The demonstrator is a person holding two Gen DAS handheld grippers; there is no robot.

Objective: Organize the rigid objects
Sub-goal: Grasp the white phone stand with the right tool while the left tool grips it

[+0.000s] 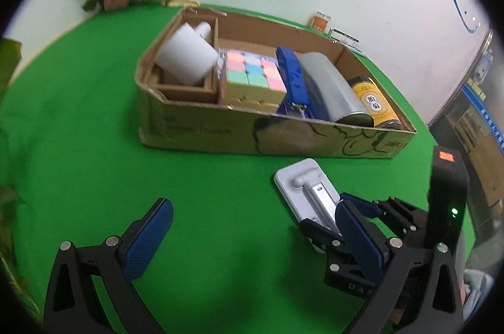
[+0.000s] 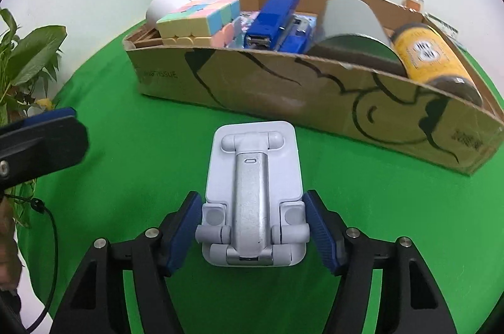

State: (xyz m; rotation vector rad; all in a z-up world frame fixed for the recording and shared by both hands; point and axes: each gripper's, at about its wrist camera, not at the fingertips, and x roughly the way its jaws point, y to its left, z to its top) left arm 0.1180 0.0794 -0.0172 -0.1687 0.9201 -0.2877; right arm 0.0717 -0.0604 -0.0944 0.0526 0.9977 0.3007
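The folded phone stand lies flat on the green counter, just in front of the cardboard box that already holds a pastel cube, a blue stapler, a grey cylinder and a yellow can. The right tongs straddle its near end — pads at either long edge, touching or nearly so, and whether they have clamped I cannot tell. The left tongs hang spread wide above bare counter, holding nothing. The stand looks rigid and fairly light: a plastic plate with a metal arm folded down on hinges. Its smooth sides may be slippery, and held by one end it could pivot — a grip nearer the middle of the long edges seems safer.
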